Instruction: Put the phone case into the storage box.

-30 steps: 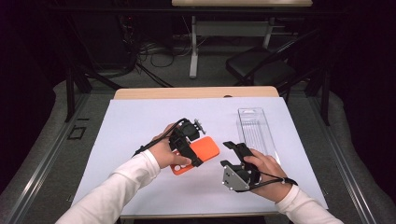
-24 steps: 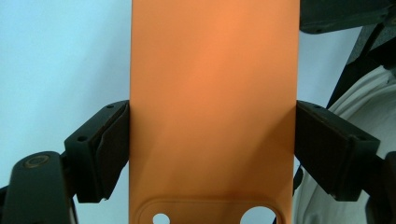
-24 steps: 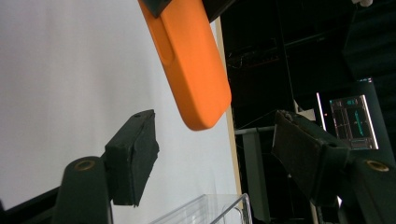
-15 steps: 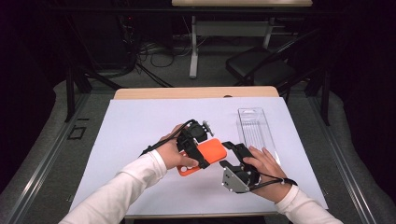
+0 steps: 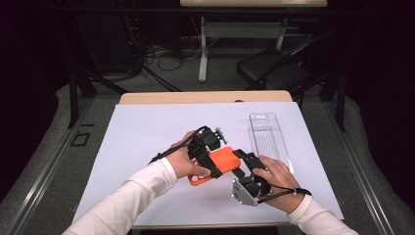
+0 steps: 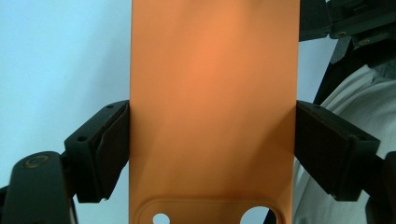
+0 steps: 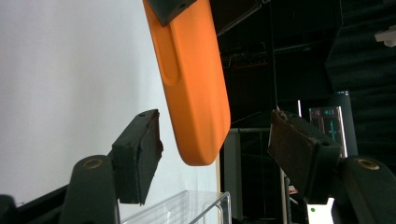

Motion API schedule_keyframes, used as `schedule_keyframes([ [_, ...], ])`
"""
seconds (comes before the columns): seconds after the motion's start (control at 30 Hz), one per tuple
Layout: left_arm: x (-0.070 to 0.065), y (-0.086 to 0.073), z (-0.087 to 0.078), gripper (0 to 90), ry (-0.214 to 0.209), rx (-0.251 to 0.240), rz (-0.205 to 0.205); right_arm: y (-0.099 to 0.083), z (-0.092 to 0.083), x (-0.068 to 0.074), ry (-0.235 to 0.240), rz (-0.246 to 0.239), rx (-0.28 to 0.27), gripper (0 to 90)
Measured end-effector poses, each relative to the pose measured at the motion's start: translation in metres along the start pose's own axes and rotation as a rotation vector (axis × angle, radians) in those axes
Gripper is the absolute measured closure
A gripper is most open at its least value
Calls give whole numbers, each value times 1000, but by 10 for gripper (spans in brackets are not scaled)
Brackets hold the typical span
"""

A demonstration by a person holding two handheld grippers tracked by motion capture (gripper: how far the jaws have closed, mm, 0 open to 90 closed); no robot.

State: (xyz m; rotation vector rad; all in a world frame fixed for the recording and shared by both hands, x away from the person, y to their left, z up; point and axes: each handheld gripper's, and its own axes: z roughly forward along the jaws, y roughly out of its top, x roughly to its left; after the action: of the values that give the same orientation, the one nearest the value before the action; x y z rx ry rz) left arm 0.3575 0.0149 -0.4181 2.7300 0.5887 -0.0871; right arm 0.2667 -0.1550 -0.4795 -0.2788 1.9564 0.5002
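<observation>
The left gripper [image 5: 215, 164], at lower centre of the high view, is pinching a flat orange silicone phone case [image 5: 215, 165] across its width, lifting it off the white table sheet [image 5: 147, 127]. The right gripper [image 7: 212, 154] is closing, its pads not yet touching the case's rounded end between them, likely to take that end. The clear plastic tray [image 5: 268, 134] is waiting at right.

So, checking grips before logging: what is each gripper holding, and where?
Left gripper clamps the orange silicone phone case across its long side edges; right gripper holds nothing.

One orange phone case [image 5: 215, 166], one clear plastic box [image 5: 268, 138], two tools.
</observation>
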Motion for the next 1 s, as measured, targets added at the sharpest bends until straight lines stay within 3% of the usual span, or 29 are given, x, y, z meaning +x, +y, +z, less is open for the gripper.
schedule_keyframes([
  [1.0,-14,8,1,160,-32,2,36,5,9,9,-22,-112,9,499],
])
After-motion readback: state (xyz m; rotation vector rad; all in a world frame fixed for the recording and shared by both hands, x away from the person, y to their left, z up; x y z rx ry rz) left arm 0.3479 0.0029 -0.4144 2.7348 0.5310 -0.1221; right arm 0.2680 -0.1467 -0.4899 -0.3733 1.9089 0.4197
